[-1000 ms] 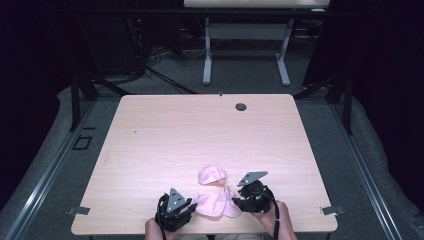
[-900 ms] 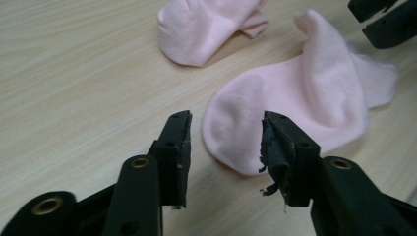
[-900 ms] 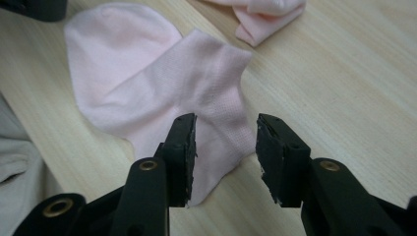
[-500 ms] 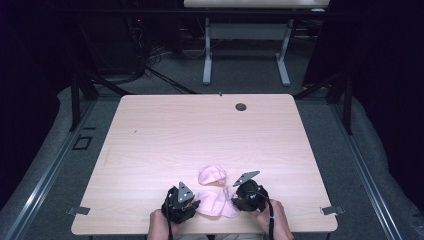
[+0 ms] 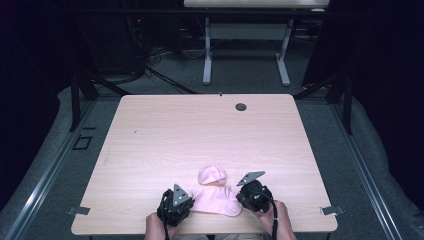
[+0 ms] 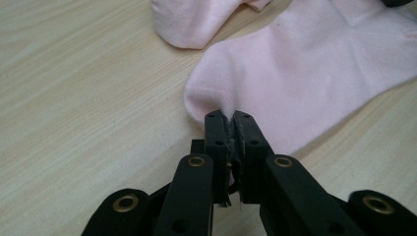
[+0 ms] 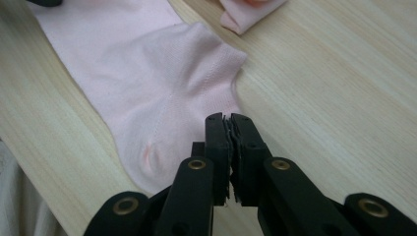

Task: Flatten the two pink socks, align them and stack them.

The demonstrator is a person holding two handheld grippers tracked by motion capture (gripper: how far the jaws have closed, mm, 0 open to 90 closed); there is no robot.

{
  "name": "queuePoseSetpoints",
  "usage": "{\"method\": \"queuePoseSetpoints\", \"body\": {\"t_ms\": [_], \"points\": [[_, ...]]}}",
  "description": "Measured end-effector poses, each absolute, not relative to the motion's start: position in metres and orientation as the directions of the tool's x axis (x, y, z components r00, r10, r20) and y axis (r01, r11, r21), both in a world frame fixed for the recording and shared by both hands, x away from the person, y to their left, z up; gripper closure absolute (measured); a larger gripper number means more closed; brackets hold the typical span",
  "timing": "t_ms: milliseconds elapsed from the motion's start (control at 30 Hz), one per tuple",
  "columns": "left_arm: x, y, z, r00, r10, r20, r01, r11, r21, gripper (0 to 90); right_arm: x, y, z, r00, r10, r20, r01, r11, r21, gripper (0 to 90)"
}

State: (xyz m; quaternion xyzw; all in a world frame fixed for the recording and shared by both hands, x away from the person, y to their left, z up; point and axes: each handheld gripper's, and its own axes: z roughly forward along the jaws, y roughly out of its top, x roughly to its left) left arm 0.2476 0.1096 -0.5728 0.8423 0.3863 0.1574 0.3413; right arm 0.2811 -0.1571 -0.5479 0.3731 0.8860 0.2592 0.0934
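A pale pink sock (image 5: 215,200) lies flat near the table's front edge, stretched between my two grippers. My left gripper (image 5: 190,204) is shut on the sock's rounded end (image 6: 314,73), with cloth pinched at its tips (image 6: 228,117). My right gripper (image 5: 240,197) is shut at the opposite end of the sock (image 7: 147,73), its tips (image 7: 228,118) meeting the sock's edge. A second pink sock (image 5: 212,175), bunched up, rests just behind the flat one and touches it; its edge shows in the left gripper view (image 6: 196,19) and the right gripper view (image 7: 248,12).
The light wooden table (image 5: 200,130) has a dark round grommet (image 5: 241,106) near its far edge. Hands hold the grippers at the front edge. Another table's legs (image 5: 207,60) stand on the floor beyond.
The two grippers have drawn slightly apart, and the sock between them now lies spread out flatter and wider than a second ago.
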Motion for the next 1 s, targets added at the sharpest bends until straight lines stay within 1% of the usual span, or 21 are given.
{"method": "queuePoseSetpoints", "body": {"t_ms": [267, 300, 433, 467, 500, 533, 567, 600, 667, 700, 767, 800, 900, 933, 1000], "points": [[0.235, 0.110, -0.572, 0.647, 0.762, -0.017, 0.555, -0.455, 0.696, 85.6, 0.274, -0.158, -0.555, -0.703, 0.711, 0.029, 0.633, 0.606, 0.482, 86.3], [0.233, 0.112, -0.572, 0.650, 0.759, -0.019, 0.556, -0.458, 0.694, 85.6, 0.272, -0.160, -0.555, -0.703, 0.711, 0.020, 0.632, 0.612, 0.476, 89.6], [0.232, 0.117, -0.572, 0.646, 0.763, -0.037, 0.566, -0.446, 0.693, 85.6, 0.272, -0.164, -0.554, -0.698, 0.716, 0.017, 0.637, 0.610, 0.471, 89.2], [0.231, 0.117, -0.572, 0.643, 0.765, -0.042, 0.570, -0.442, 0.693, 84.6, 0.272, -0.164, -0.554, -0.699, 0.715, 0.019, 0.636, 0.609, 0.474, 87.3], [0.232, 0.118, -0.571, 0.642, 0.765, -0.044, 0.573, -0.441, 0.691, 80.1, 0.272, -0.165, -0.554, -0.701, 0.713, 0.023, 0.635, 0.609, 0.476, 86.3], [0.232, 0.118, -0.571, 0.642, 0.765, -0.044, 0.573, -0.441, 0.691, 70.3, 0.272, -0.165, -0.554, -0.701, 0.713, 0.023, 0.635, 0.609, 0.476, 86.3], [0.232, 0.118, -0.570, 0.638, 0.769, -0.049, 0.573, -0.430, 0.697, 61.8, 0.273, -0.165, -0.554, -0.699, 0.714, 0.033, 0.632, 0.597, 0.494, 81.7], [0.233, 0.120, -0.568, 0.634, 0.772, -0.052, 0.569, -0.420, 0.707, 54.1, 0.274, -0.166, -0.552, -0.698, 0.715, 0.036, 0.633, 0.592, 0.499, 80.3], [0.235, 0.123, -0.561, 0.632, 0.772, -0.071, 0.567, -0.398, 0.721, 37.6, 0.277, -0.167, -0.549, -0.709, 0.703, 0.054, 0.620, 0.585, 0.523, 73.8], [0.238, 0.125, -0.555, 0.635, 0.769, -0.071, 0.559, -0.395, 0.729, 34.7, 0.280, -0.169, -0.549, -0.714, 0.697, 0.070, 0.614, 0.574, 0.542, 72.2], [0.245, 0.129, -0.544, 0.632, 0.773, -0.059, 0.546, -0.391, 0.741, 30.8, 0.287, -0.171, -0.547, -0.704, 0.705, 0.086, 0.623, 0.556, 0.549, 67.3], [0.249, 0.130, -0.540, 0.634, 0.772, -0.045, 0.540, -0.401, 0.740, 30.9, 0.291, -0.172, -0.545, -0.693, 0.715, 0.089, 0.627, 0.538, 0.564, 66.3], [0.272, 0.130, -0.531, 0.640, 0.768, -0.035, 0.543, -0.419, 0.727, 31.3, 0.303, -0.172, -0.540, -0.695, 0.712, 0.099, 0.623, 0.528, 0.578, 63.6], [0.272, 0.130, -0.531, 0.640, 0.768, -0.035, 0.543, -0.419, 0.727, 31.8, 0.306, -0.170, -0.539, -0.693, 0.713, 0.109, 0.627, 0.521, 0.580, 63.1], [0.294, 0.123, -0.528, 0.652, 0.757, -0.036, 0.550, -0.440, 0.709, 33.2, 0.311, -0.166, -0.539, -0.697, 0.710, 0.102, 0.622, 0.527, 0.579, 62.7]]}}
